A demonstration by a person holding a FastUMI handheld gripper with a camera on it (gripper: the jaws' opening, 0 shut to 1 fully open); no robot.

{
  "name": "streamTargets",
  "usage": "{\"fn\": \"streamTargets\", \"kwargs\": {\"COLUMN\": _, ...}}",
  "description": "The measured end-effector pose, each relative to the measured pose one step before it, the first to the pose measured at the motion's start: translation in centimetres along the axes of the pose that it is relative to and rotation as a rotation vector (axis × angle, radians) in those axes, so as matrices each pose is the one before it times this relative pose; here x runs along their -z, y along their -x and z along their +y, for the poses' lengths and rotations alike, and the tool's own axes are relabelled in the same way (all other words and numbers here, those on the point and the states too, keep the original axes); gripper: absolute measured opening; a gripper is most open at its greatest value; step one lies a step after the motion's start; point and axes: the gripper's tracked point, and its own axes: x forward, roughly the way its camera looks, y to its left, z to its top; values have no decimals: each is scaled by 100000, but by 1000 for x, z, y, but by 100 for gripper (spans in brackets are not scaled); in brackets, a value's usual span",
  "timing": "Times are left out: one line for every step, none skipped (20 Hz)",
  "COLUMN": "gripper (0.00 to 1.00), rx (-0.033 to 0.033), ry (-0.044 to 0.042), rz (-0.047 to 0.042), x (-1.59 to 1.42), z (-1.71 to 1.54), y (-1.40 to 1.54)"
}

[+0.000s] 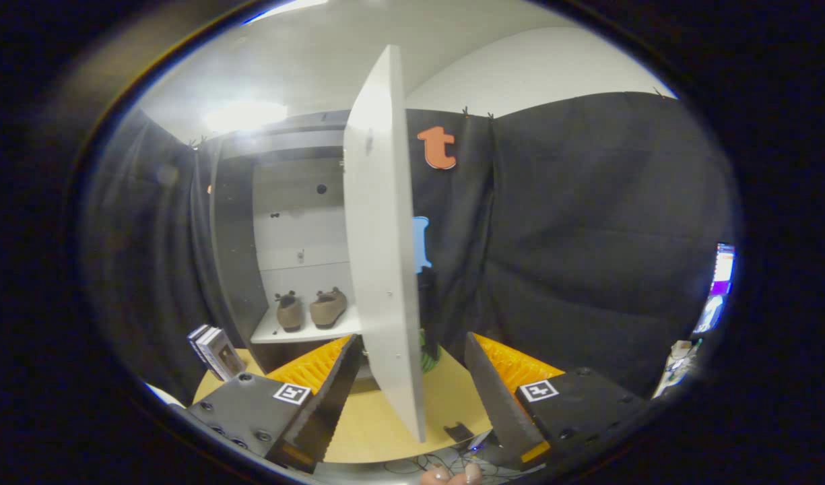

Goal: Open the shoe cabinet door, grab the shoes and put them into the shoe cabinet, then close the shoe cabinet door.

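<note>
The white shoe cabinet [298, 202] stands just beyond the fingers with its door [378, 236] swung out toward me, seen almost edge-on. Two tan shoes [318, 308] sit side by side on the white shelf [277, 333] inside. My gripper [409, 343] is open, and the door's lower part stands between the two fingers. The left finger [331, 384] lies on the cabinet side of the door and the right finger [493, 384] on the outer side. Neither visibly presses on the panel.
A round wooden table [385, 424] lies under the fingers. A small stack of boxes [213, 350] stands left of the cabinet's foot. A green object [429, 357] peeks from behind the door. A lit screen [718, 283] is far right. Cables and a person's fingertips [452, 475] lie below.
</note>
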Motion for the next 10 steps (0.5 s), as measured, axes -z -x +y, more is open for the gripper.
{"fn": "streamTargets", "kwargs": {"gripper": 96, "rx": -48, "ry": 856, "rz": -846, "x": -368, "z": -1565, "y": -918}}
{"fn": "streamTargets", "kwargs": {"gripper": 96, "rx": -724, "ry": 571, "rz": -849, "x": -592, "z": -1493, "y": -1076}}
{"fn": "streamTargets", "kwargs": {"gripper": 96, "rx": -1402, "ry": 495, "rz": -1140, "x": -404, "z": -1280, "y": -1164}}
{"fn": "streamTargets", "kwargs": {"gripper": 96, "rx": -1857, "ry": 793, "rz": -955, "x": -199, "z": -962, "y": -1509}}
{"fn": "streamTargets", "kwargs": {"gripper": 96, "rx": -2212, "ry": 1284, "rz": -1130, "x": -70, "z": -739, "y": -1663}}
{"fn": "streamTargets", "kwargs": {"gripper": 96, "rx": -2468, "ry": 1462, "rz": -751, "x": -25, "z": -474, "y": -1804}}
{"fn": "streamTargets", "kwargs": {"gripper": 96, "rx": -2651, "ry": 1547, "rz": -718, "x": 22, "z": -337, "y": -1831}}
{"fn": "streamTargets", "kwargs": {"gripper": 96, "rx": -2637, "ry": 1224, "rz": -370, "x": -9, "z": -187, "y": -1568}}
{"fn": "streamTargets", "kwargs": {"gripper": 96, "rx": -2221, "ry": 782, "rz": -628, "x": -62, "z": -214, "y": -1889}}
{"fn": "streamTargets", "kwargs": {"gripper": 96, "rx": -2073, "ry": -253, "rz": -119, "x": 105, "z": -193, "y": -1653}}
